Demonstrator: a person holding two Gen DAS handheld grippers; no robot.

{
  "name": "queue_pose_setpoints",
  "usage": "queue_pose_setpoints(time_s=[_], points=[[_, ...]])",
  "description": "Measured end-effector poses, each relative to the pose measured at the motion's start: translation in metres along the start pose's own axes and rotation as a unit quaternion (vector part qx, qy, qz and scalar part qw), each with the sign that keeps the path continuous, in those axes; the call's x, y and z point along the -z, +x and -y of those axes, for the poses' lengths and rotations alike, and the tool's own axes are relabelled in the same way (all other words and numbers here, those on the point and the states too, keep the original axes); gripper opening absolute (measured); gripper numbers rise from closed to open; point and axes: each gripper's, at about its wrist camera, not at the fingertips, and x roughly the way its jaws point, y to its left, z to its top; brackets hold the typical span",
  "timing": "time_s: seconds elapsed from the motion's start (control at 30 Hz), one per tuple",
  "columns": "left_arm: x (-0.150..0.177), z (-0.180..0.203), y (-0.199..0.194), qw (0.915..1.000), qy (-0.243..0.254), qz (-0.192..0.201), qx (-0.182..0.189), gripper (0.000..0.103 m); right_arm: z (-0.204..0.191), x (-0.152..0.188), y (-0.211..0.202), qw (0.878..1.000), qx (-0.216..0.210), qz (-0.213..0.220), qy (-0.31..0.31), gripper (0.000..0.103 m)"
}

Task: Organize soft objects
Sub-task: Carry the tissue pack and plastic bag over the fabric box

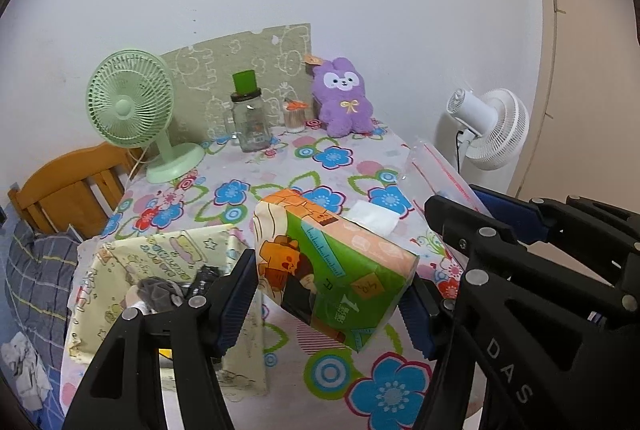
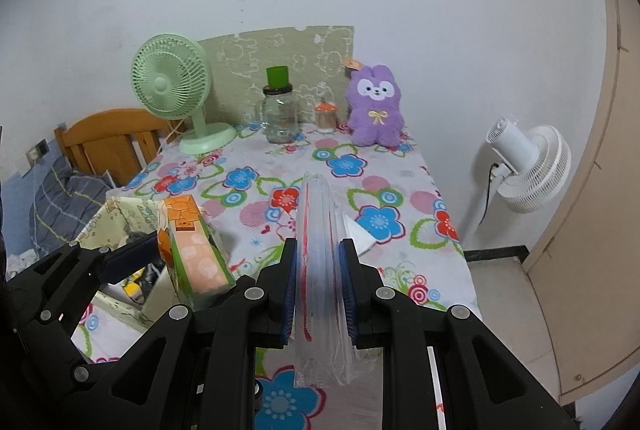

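My left gripper [image 1: 332,294] is shut on a tissue pack [image 1: 332,262], printed green, orange and peach, and holds it tilted above the flowered table [image 1: 256,166]. The pack also shows in the right wrist view [image 2: 192,250]. My right gripper [image 2: 318,286] is shut on a clear zip bag with a red seal [image 2: 320,270], held upright on edge; it shows in the left wrist view [image 1: 436,174] too. A purple plush bunny [image 1: 344,102] sits at the table's back. A cream fabric storage box [image 1: 160,270] with dark soft items inside stands at the left edge.
A green desk fan [image 1: 132,114], a glass jar with a green lid [image 1: 250,118] and a small orange-topped jar [image 1: 295,116] stand at the back. A white tissue [image 1: 374,218] lies on the table. A white floor fan [image 2: 524,170] stands right; a wooden headboard [image 1: 68,190] is left.
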Motion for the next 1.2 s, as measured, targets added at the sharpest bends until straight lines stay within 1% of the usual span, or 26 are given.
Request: queue_pose_setpoints(time_s=[0.53, 0.87, 1.2], points=[[-0.004, -0.047, -0.008, 0.9996, -0.015, 0.016, -0.015, 0.068, -0.044, -0.019, 0.003, 0.999, -0.026, 0.015, -0.017, 0.023], [0.002, -0.084, -0.003, 0.9986, -0.038, 0.012, -0.034, 0.068, -0.081, -0.027, 0.021, 0.998, -0.047, 0.009, -0.036, 0.023], [0.009, -0.116, 0.005, 0.9970, -0.062, 0.002, -0.047, 0.068, -0.110, -0.030, 0.039, 0.997, -0.068, 0.004, -0.047, 0.023]])
